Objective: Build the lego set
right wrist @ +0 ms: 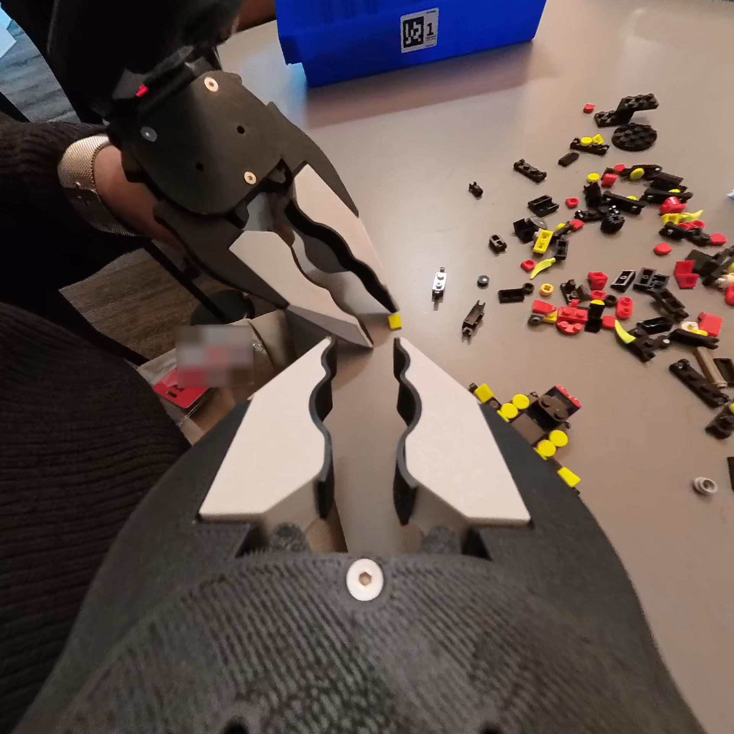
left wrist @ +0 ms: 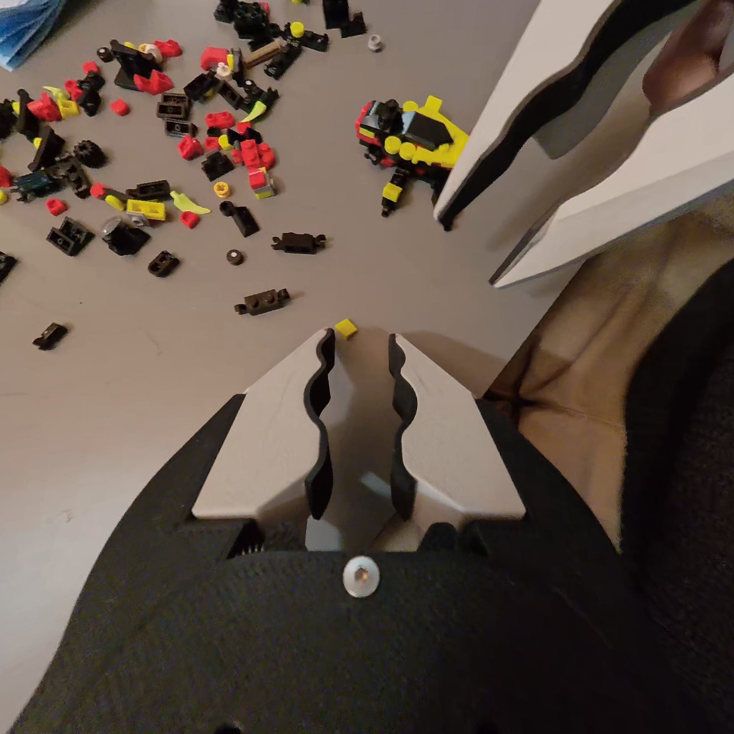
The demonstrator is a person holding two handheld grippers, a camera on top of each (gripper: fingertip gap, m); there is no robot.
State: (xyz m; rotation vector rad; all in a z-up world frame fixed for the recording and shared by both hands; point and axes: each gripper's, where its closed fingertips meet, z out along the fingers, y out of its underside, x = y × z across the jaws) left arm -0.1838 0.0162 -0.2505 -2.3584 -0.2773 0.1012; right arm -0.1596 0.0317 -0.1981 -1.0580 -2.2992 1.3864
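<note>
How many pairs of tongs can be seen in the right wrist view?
2. The right tongs fill the bottom centre, open. The left tongs reach in from the upper left, open, with their tips beside a small yellow tile on the table.

Yellow tile (left wrist: 346, 329) beside parted fingers (left wrist: 323, 349)
</note>
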